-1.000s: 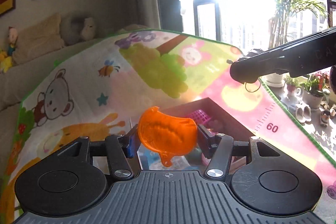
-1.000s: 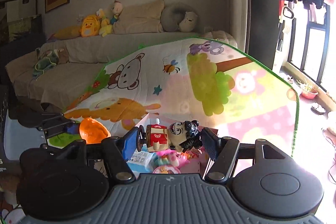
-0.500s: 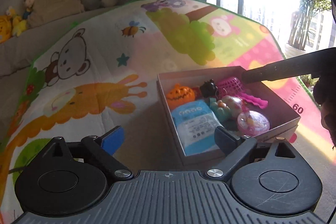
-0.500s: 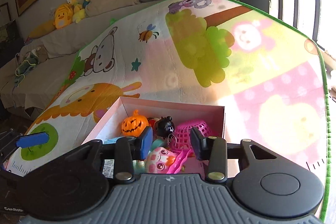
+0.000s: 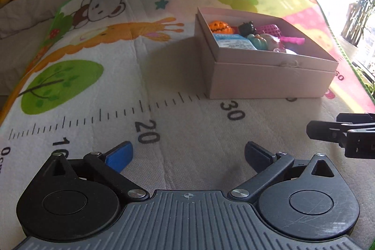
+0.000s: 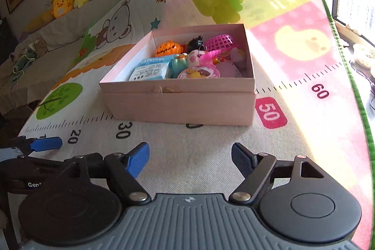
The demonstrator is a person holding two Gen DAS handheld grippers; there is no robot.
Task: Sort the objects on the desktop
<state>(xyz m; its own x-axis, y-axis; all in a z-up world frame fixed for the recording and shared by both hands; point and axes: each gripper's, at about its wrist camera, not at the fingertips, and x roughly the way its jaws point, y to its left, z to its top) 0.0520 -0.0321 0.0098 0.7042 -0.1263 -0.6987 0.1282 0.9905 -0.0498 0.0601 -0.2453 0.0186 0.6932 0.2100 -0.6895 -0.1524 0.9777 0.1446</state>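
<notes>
Box (image 6: 180, 104) on mat (image 6: 293, 43); toys (image 6: 199, 57) inside box; sofa (image 6: 30, 39) behind mat.

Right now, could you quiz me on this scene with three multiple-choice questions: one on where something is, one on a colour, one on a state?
1. Where does the orange pumpkin toy lie?
A. inside the box
B. on the mat beside it
C. between gripper fingers

2. What colour is the little basket?
A. green
B. pink
C. blue

3. How is the right gripper?
A. clamped on a doll
B. shut, empty
C. apart, empty

Answers: 1 A, the pumpkin sits within the far corner of the box walls. 2 B, its mesh is bright pink. 3 C, its jaws are opening with only bare mat between them.
</notes>
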